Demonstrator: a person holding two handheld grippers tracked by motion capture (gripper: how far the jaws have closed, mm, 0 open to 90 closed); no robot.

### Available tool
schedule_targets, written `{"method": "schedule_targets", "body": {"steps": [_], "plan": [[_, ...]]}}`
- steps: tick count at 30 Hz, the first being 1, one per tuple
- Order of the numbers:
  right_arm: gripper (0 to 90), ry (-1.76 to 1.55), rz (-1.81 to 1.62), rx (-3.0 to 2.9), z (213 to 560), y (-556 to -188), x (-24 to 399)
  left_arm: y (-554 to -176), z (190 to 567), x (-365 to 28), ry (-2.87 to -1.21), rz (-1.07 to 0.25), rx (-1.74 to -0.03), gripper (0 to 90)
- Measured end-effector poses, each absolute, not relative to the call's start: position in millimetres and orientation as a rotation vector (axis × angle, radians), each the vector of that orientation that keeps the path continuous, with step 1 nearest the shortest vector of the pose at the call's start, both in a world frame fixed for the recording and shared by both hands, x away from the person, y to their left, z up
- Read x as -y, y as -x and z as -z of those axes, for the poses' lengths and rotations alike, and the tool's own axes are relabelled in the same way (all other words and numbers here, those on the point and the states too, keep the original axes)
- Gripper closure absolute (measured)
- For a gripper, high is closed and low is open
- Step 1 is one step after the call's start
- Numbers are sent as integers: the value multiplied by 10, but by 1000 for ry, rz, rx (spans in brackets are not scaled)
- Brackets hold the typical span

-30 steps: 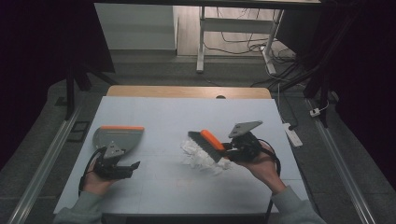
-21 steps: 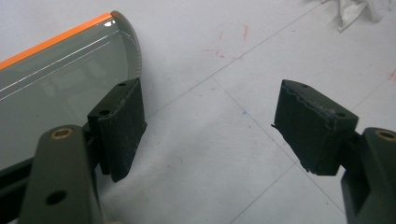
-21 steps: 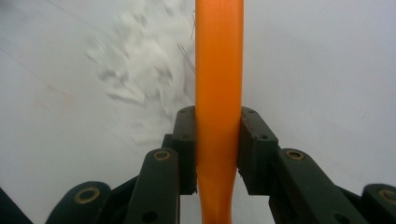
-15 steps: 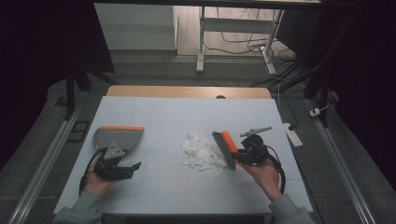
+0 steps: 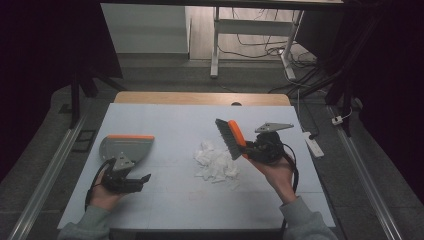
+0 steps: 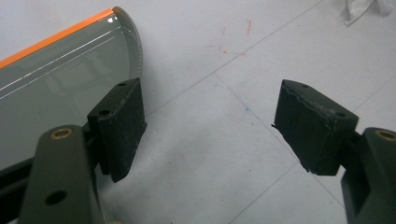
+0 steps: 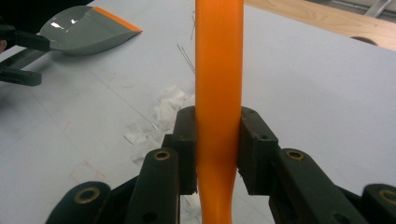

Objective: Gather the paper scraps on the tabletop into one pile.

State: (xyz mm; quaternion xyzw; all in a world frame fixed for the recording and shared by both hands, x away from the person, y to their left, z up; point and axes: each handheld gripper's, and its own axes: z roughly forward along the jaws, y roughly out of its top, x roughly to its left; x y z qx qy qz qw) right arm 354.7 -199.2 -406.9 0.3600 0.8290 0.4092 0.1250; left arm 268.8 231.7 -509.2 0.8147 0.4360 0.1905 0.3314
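Observation:
An orange-backed brush (image 5: 231, 137) with dark bristles is held tilted above the right edge of a pile of white paper scraps (image 5: 215, 164). My right gripper (image 5: 250, 150) is shut on its orange handle (image 7: 218, 84), the pads pressing both sides. A grey dustpan (image 5: 127, 147) with an orange lip lies at the left of the white table. Just in front of it my left gripper (image 5: 137, 179) stands open. In the left gripper view the dustpan (image 6: 60, 79) lies beside the left jaw, and nothing is between the jaws of the left gripper (image 6: 210, 116).
A wooden strip (image 5: 200, 97) runs along the table's far edge. A white power strip (image 5: 312, 142) lies off the right side. Metal rails flank the table. Bare table surface (image 5: 175, 200) lies in front of the scraps.
The right hand drew the brush rightward across the scrap pile, then lifted it and tipped its bristles up. The left hand and dustpan stayed put.

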Motion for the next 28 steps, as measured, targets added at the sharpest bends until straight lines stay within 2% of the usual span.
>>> {"method": "schedule_targets", "body": {"steps": [18, 28], "plan": [[706, -1168, -1141, -2402, 4463, -3376, 2824, -2678, 5077, -2281, -2120, -508, -1138, 256], [706, -1143, -1164, -2383, 4597, -3298, 2981, -2676, 5066, -2271, -2115, -508, -1133, 256]]}}
